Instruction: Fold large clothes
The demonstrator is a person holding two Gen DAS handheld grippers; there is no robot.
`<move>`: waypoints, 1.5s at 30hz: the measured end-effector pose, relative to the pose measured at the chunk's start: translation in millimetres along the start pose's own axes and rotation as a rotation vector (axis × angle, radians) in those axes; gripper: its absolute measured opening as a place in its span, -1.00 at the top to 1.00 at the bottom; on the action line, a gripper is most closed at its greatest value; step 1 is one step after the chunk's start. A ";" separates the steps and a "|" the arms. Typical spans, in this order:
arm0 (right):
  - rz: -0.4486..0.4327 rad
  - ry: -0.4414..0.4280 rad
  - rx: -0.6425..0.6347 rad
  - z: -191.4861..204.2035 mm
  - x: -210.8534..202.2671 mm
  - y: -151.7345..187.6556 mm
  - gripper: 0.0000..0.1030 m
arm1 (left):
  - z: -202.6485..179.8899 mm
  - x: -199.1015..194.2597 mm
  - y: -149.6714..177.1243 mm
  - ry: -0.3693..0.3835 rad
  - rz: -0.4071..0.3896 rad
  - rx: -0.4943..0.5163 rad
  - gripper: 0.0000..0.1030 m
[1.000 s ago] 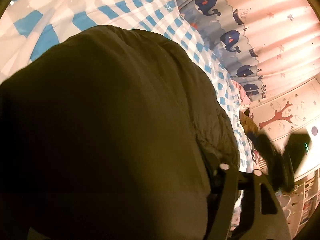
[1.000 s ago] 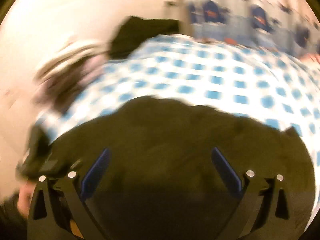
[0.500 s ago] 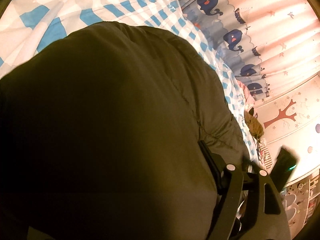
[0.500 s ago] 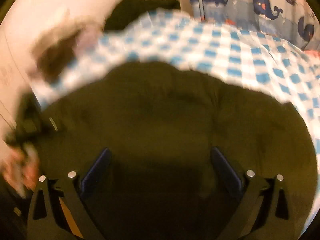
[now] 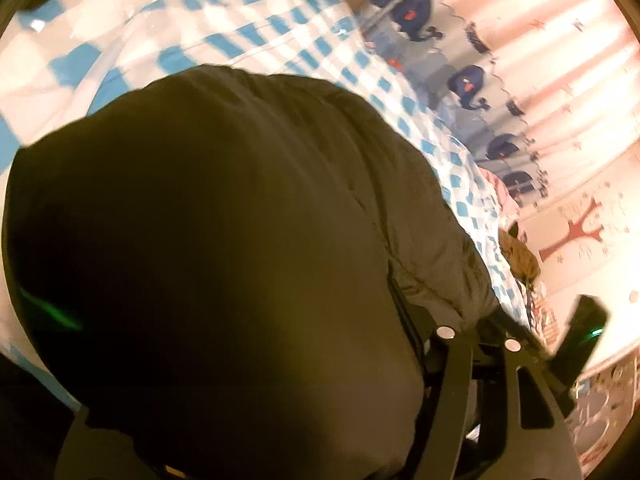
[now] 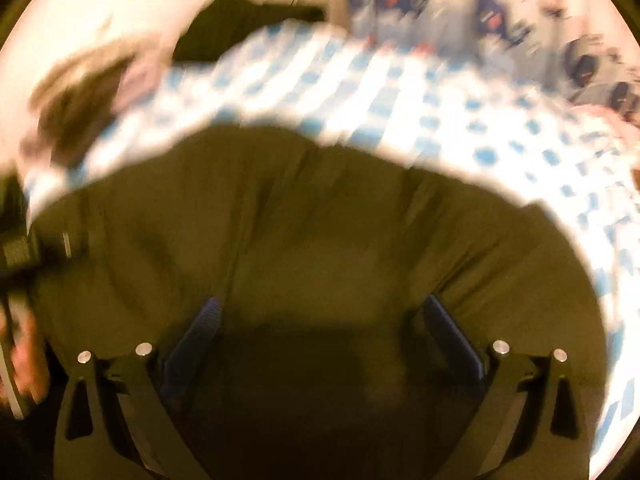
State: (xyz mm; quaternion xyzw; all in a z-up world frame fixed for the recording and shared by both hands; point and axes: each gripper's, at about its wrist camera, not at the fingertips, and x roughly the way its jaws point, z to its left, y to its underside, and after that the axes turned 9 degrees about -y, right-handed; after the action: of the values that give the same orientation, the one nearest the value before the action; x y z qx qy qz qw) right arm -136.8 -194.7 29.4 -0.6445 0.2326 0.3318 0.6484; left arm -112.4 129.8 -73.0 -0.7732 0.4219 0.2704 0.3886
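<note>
A dark olive puffy jacket (image 5: 240,240) lies bunched on the blue-and-white checked bedspread (image 5: 248,28) and fills most of the left wrist view. My left gripper (image 5: 316,304) has the jacket's bulk between its jaws, which are closing. One black finger (image 5: 404,316) presses into the fabric; the other is hidden under it. In the blurred right wrist view the jacket (image 6: 320,220) spreads below my right gripper (image 6: 324,320), whose blue pads (image 6: 196,340) stand wide apart over the cloth. The left gripper (image 6: 16,248), with a hand behind it, shows at that view's left edge by the jacket's side.
A whale-print curtain (image 5: 460,76) hangs beyond the bed's far side, next to a pink wall with a red tree sticker (image 5: 576,232). Another dark garment (image 6: 248,20) and a brown-and-pink bundle (image 6: 80,96) lie at the bed's far end.
The right wrist view has come closer over the jacket and is more blurred. In the left wrist view the jacket sits a little lower, with more bedspread showing above it.
</note>
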 end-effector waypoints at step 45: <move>-0.158 -0.818 0.743 -205.4 -65.1 113.7 -0.87 | -318.4 25.2 129.5 0.076 -0.225 0.958 0.19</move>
State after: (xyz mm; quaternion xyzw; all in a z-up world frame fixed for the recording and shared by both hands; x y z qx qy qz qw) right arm -237.7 -412.3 -13.2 -0.2065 0.0141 0.4008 0.8925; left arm -182.9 -189.6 35.6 -0.5577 0.4264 -0.0259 0.7117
